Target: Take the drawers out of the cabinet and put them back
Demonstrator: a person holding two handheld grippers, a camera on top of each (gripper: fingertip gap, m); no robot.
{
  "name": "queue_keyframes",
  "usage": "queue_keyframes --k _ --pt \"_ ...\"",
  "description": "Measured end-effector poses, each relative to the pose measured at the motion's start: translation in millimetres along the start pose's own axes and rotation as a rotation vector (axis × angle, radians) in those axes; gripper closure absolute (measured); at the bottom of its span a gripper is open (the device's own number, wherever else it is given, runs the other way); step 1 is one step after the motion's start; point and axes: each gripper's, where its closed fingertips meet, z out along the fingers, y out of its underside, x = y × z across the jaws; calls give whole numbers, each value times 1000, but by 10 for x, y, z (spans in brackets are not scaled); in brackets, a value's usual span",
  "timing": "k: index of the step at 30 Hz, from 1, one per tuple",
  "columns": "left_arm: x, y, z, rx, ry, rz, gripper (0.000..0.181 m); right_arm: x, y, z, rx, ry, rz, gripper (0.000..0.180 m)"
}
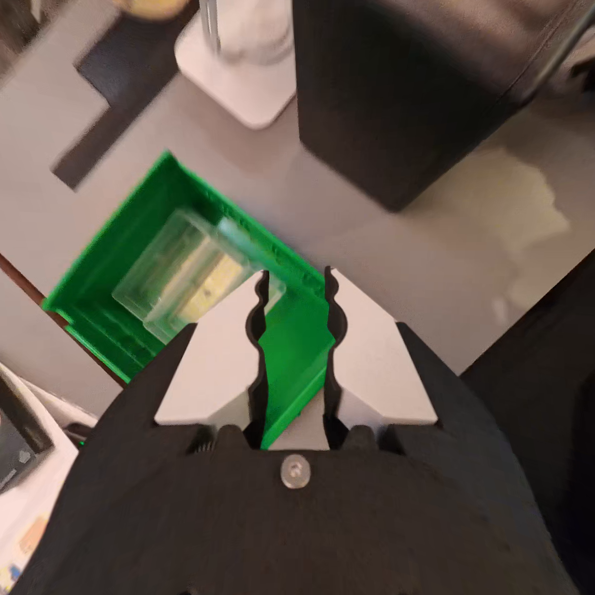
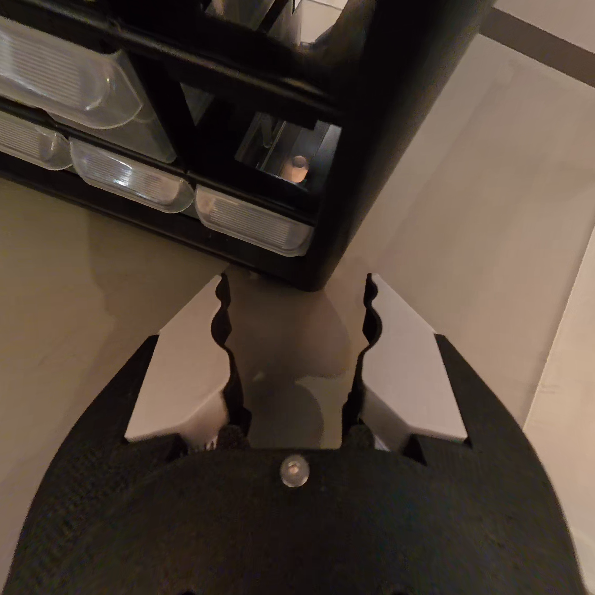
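A green bin (image 1: 106,257) sits tilted in the left wrist view, with a clear plastic drawer (image 1: 180,273) lying inside it. My left gripper (image 1: 296,273) is closed to a narrow gap on the bin's near wall. The picture is blurred. The black cabinet (image 1: 402,112) stands behind it. In the right wrist view the cabinet (image 2: 370,161) shows its front lower right corner with clear drawers (image 2: 254,222) in place and one empty slot (image 2: 283,151) above the bottom right drawer. My right gripper (image 2: 296,277) is open and empty above the table, just before that corner.
A white stand base (image 1: 238,80) and a flat black item (image 1: 106,83) lie on the grey table behind the bin. A white box (image 1: 38,467) sits at the lower left. The light table (image 2: 483,193) extends to the right of the cabinet.
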Motion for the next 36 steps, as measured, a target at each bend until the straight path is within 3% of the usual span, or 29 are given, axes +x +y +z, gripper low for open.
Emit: queue_keyframes --k 1,5,9,16,27,36 --pt "-29 156 105 -45 33 -31 149 -13 10 11 -4 -4 -1 97" --pt "-68 500 657 -174 176 -223 152 -38 5 15 -8 -6 -10 97" --pt "-112 715 1128 -279 197 -346 156 -28 -6 -29 -6 8 -32 98" --pt "-166 935 1422 -362 163 -409 166 2 -18 -49 0 8 -20 98" --pt "-204 943 1476 -346 168 -418 162 -9 -21 -48 -3 8 -36 99" --pt "-151 873 1209 -327 216 -360 167 -5 -37 -83 -2 5 -42 100"
